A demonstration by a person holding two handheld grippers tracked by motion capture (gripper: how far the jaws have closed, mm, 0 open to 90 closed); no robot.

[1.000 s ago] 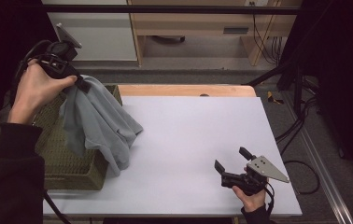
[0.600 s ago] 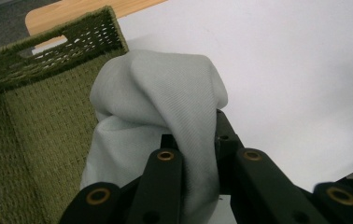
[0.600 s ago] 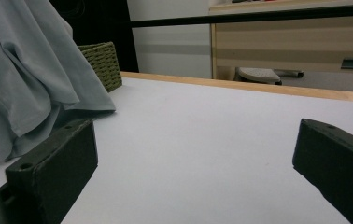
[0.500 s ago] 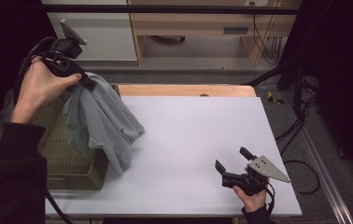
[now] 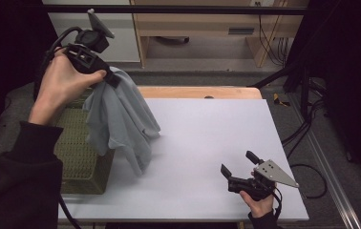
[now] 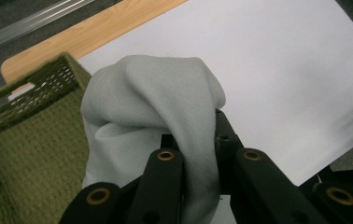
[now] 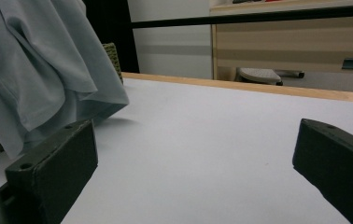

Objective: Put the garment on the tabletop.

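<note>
- I'm clamping my left gripper (image 5: 113, 81) on a bunched fold of the pale grey knit cotton garment (image 5: 121, 121); in the left gripper view the cloth (image 6: 165, 112) is wedged tight between the jaws, so the grip looks solid.
- I'm holding that gripper high, above the far edge of the olive-green woven rectangular basket (image 5: 80, 157), so the garment is hanging free instead of dragging over the rim.
- The garment is draping down the basket's table-side wall, its lower hem reaching the white sheet covering the table (image 5: 207, 143) just beside the basket. The top is pinched, the rest is dangling in loose folds.
- The wooden table edge (image 5: 197, 91) is showing beyond the sheet, far side from the basket.
- My right gripper (image 5: 239, 170) is resting on the sheet well away from the basket, near the front corner, jaws spread wide with nothing between them. In the right gripper view it's looking across the bare sheet at the hanging cloth (image 7: 44, 65).
- My read: I'm mid-lift, taking the garment out of the basket toward the open sheet. The right side is parked low and open, ready to catch a hem or corner.
- Risk: single pinch on a bunched fold, so the cloth may slip or stay twisted when laid down.
</note>
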